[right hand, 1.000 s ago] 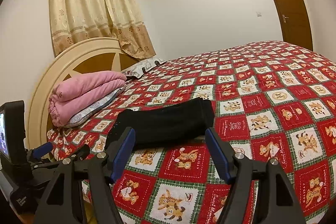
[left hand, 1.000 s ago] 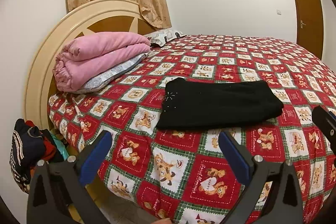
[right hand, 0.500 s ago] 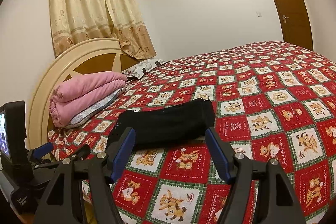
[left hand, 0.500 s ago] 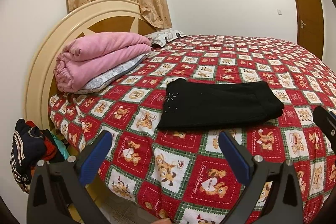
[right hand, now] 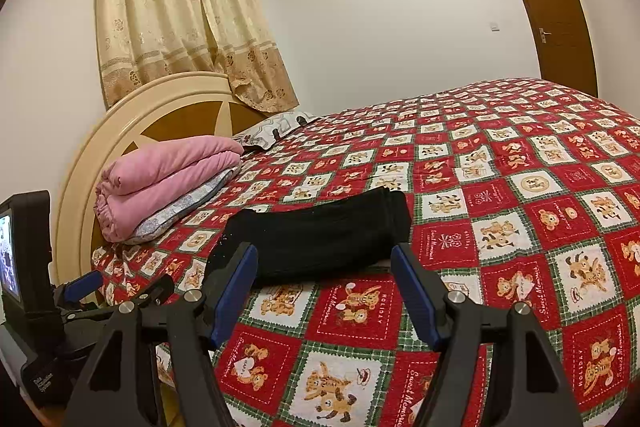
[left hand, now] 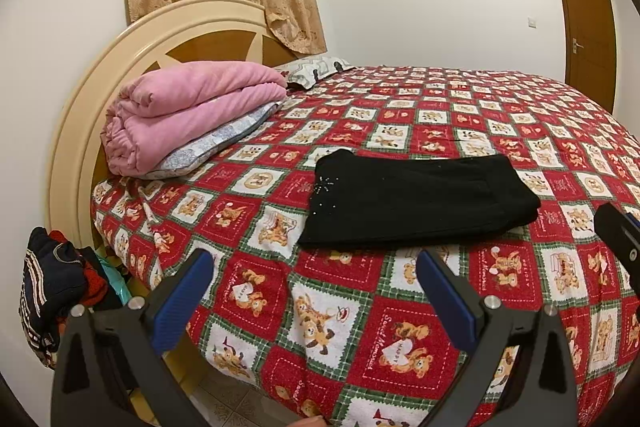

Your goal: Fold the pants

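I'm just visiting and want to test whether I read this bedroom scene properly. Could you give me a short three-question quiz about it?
1. True or false: the black pants lie folded flat on the teddy-bear bedspread, held by neither tongs.
2. What rests at the headboard end of the bed? A) a pink blanket on a pillow B) a suitcase C) a stack of books
3. Fill in: both the left tongs and the right tongs stand ____, with nothing between them.

Key
1. True
2. A
3. open
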A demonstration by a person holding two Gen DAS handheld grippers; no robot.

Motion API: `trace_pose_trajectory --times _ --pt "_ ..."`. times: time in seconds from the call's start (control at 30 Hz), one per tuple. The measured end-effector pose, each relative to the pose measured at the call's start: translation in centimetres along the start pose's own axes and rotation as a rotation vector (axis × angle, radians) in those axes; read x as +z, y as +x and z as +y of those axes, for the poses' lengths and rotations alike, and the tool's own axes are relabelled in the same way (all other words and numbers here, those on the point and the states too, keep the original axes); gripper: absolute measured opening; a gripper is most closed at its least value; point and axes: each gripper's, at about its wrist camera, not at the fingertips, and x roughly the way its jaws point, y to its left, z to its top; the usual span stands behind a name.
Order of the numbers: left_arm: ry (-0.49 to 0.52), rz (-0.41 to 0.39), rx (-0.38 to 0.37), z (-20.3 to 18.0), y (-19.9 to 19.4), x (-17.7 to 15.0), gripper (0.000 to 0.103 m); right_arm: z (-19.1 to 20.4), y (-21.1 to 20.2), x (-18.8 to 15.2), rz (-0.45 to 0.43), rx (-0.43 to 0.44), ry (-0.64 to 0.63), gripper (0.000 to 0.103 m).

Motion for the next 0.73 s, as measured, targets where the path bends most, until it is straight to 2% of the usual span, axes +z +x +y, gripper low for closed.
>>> trace_pose_trajectory --times 0.47,0.6,0.73 --pt "-0.016 -0.007 -0.010 0.16 0.12 0.28 0.103 0.20 -0.05 0.03 -0.004 0.000 0.003 0.071" --pt "-0.046 -0.018 -0.056 0.65 0.15 0.37 0.103 0.20 -0.17 -0.01 -0.003 -0.001 0.007 0.071" --pt "-0.041 -0.010 -0.048 0.58 0.33 0.54 0.103 0.03 -0.10 0.00 -0.003 -0.003 0.009 0.071"
